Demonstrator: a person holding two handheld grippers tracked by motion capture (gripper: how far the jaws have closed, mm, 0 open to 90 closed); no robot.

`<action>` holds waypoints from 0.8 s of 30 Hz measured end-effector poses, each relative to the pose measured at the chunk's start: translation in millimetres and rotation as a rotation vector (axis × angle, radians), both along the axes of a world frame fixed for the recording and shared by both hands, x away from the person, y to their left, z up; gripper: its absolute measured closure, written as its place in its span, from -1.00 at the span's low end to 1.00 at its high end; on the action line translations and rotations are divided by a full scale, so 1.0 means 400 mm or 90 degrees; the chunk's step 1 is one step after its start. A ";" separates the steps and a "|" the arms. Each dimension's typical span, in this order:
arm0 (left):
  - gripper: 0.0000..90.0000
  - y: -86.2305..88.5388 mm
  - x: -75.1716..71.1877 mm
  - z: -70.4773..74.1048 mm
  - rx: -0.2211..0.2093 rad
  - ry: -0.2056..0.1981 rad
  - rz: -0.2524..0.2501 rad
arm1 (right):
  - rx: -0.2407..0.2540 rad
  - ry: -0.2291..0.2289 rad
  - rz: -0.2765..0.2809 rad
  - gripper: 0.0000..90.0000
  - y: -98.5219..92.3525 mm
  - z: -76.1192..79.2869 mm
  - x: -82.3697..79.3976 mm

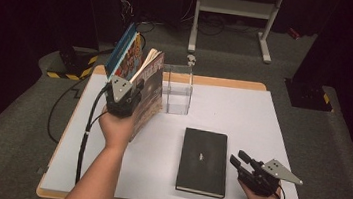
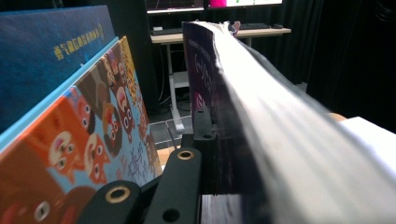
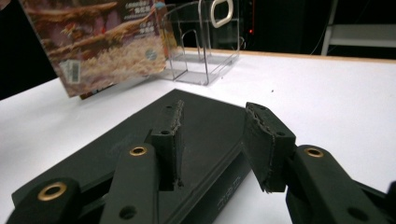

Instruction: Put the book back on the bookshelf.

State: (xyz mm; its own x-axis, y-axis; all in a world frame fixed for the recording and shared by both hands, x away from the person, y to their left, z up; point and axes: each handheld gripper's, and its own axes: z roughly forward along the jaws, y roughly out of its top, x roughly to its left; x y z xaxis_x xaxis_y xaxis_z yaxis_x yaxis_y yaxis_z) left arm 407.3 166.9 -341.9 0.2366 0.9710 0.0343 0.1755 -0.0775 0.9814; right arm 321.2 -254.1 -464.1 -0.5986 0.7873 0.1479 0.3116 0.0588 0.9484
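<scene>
My left gripper [image 1: 134, 92] is shut on the lower edge of a thick paperback [image 1: 150, 87], held upright and leaning at the table's far left. In the left gripper view one black finger [image 2: 204, 135] presses the purple cover, with the page block [image 2: 289, 126] to its right. Behind it lean a cartoon-cover book [image 2: 93, 126] and a blue book [image 2: 42, 60]. A black notebook [image 1: 202, 160] lies flat near the front. My right gripper [image 1: 237, 157] stands open just right of it; in its own view the right gripper [image 3: 212, 121] hovers over the notebook [image 3: 196, 105] with nothing between the pads.
A clear acrylic holder [image 1: 177, 92] stands at the back middle of the white table [image 1: 253, 118], just right of the paperback. A white metal frame [image 1: 235, 8] stands on the floor beyond the table. A yellow-and-black striped base [image 1: 75, 65] sits off the far left corner.
</scene>
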 end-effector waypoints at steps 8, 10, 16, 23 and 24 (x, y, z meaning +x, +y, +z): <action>0.86 -0.024 0.077 -0.005 -0.015 -0.015 0.020 | 0.010 -0.003 -0.012 0.30 -0.011 0.005 -0.012; 0.86 -0.029 0.103 -0.010 -0.016 -0.015 0.027 | 0.012 0.000 -0.011 0.30 -0.011 0.004 -0.012; 0.86 -0.034 0.158 -0.028 -0.015 -0.017 0.051 | 0.007 0.003 0.001 0.30 -0.003 -0.003 -0.003; 0.86 -0.029 0.207 -0.041 -0.024 -0.014 0.075 | 0.019 0.005 -0.007 0.30 -0.013 -0.001 -0.004; 0.86 -0.031 0.213 -0.041 -0.023 -0.014 0.076 | 0.019 0.006 -0.008 0.30 -0.014 -0.001 -0.004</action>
